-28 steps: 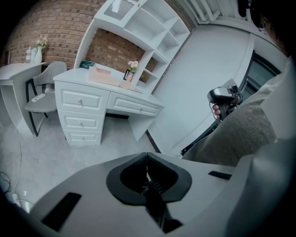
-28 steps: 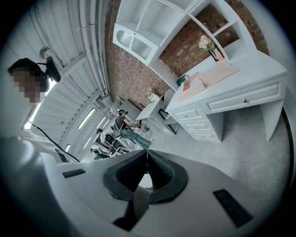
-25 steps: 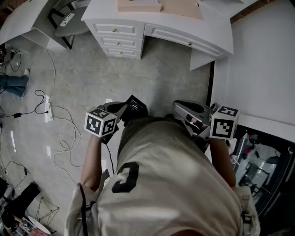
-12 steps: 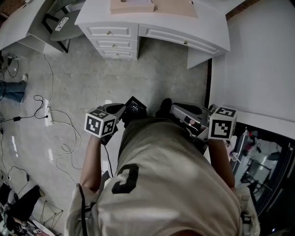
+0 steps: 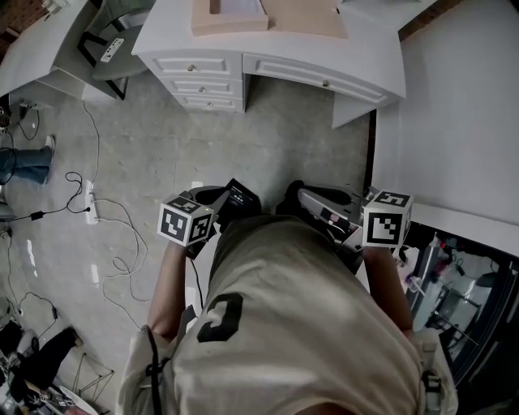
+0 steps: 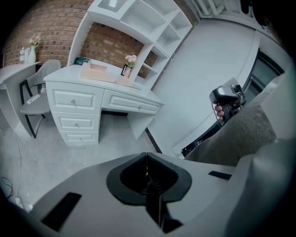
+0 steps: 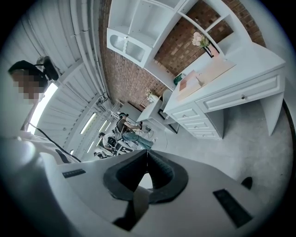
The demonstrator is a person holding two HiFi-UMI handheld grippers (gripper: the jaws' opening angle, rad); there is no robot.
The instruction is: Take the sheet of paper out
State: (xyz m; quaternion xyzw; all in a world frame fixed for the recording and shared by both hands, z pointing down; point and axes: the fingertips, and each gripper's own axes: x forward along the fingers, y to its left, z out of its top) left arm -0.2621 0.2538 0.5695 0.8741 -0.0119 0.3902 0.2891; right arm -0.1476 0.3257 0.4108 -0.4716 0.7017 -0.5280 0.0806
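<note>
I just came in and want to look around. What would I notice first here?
First the big white desk at the top of the head view, with a tan box on it. Nearer, a person in beige holds the left tongs and right tongs, both shut and empty. At the left, cables trail over the floor.

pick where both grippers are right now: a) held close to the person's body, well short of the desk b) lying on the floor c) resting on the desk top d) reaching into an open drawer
A: in the head view the left gripper and right gripper sit against the person's torso, with a stretch of bare floor between them and the white desk.
</note>
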